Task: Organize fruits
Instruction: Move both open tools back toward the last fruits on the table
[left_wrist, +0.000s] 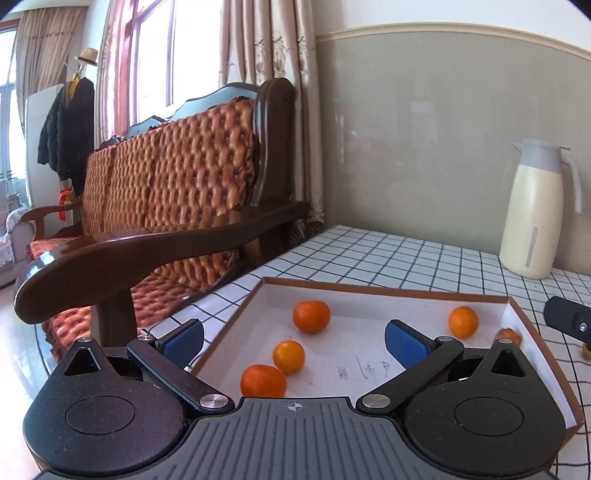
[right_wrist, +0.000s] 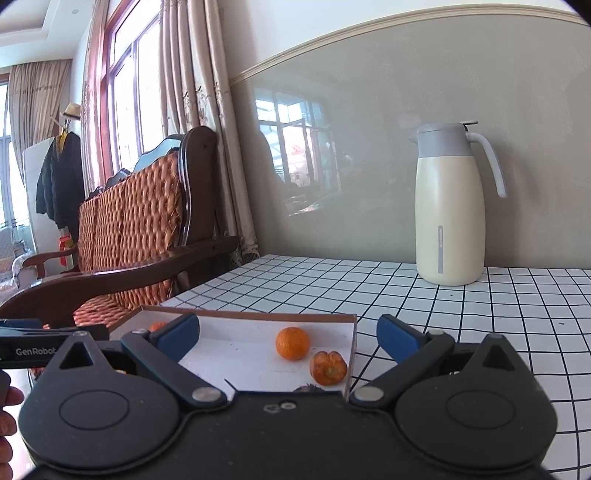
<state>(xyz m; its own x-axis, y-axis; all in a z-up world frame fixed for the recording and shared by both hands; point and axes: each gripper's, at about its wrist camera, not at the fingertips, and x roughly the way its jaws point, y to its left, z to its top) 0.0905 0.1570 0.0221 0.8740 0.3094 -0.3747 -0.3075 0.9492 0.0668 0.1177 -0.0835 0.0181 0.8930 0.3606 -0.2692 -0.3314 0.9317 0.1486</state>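
Observation:
A shallow white cardboard box (left_wrist: 369, 295) with a brown rim lies on the checked tablecloth. Several oranges rest in it: one at the back (left_wrist: 311, 316), two near the front left (left_wrist: 289, 356) (left_wrist: 263, 380), one at the right (left_wrist: 463, 321). A peeled orange (right_wrist: 328, 367) sits in the box's right corner, beside a whole orange (right_wrist: 292, 343). My left gripper (left_wrist: 293, 339) hovers open over the box's near side, nothing between its blue pads. My right gripper (right_wrist: 288, 338) is open too, above the box's right end. Part of the right gripper (left_wrist: 569, 321) shows in the left wrist view.
A cream thermos jug (right_wrist: 448, 206) with a grey lid stands at the back of the table (right_wrist: 480, 314) against the wall. A wooden sofa (left_wrist: 166, 206) with orange cushions stands just left of the table. A small brown object (left_wrist: 586, 350) lies right of the box.

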